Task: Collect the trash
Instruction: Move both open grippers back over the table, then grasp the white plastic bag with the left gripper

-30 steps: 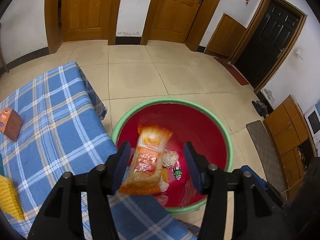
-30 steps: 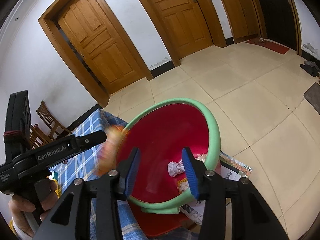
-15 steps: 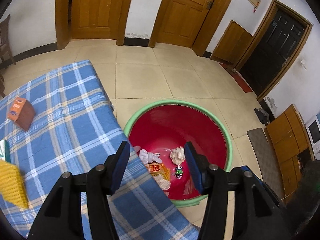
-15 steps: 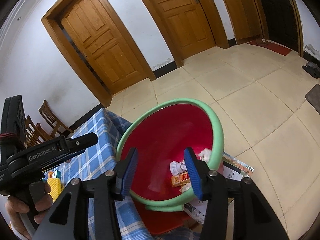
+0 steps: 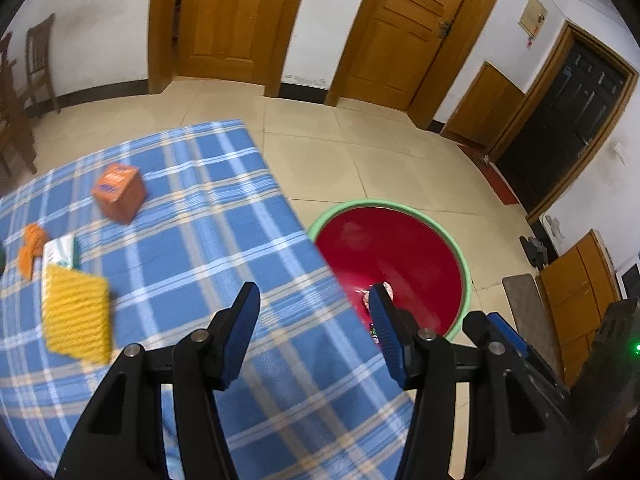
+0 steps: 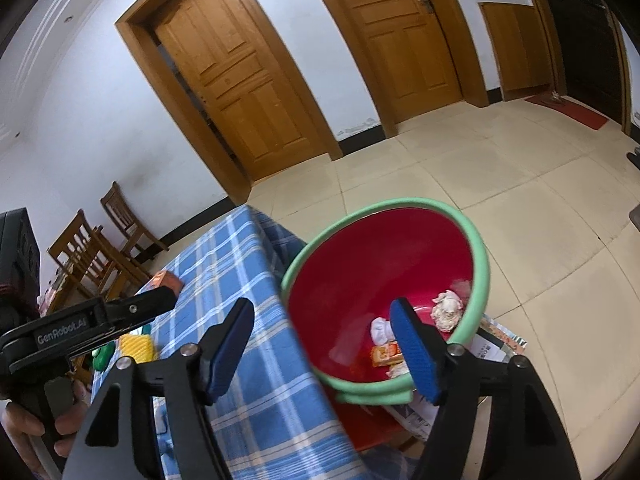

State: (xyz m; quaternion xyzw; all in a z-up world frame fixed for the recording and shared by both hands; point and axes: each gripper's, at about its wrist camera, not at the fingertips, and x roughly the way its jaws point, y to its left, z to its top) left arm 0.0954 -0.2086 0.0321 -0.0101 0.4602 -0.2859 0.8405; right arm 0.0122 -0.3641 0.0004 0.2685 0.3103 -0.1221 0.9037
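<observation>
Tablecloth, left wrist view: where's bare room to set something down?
Free: the wide blue plaid stretch of tablecloth between the orange box and the red basin, down to the left gripper. Crowded: the left edge, where yellow sponge, white packet and orange scrap cluster.

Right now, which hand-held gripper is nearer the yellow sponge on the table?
Left. The left hand-held gripper hangs over the tablecloth beside the yellow sponge; the right hand-held gripper, jaws opening and empty, is farther off by the red basin.
</observation>
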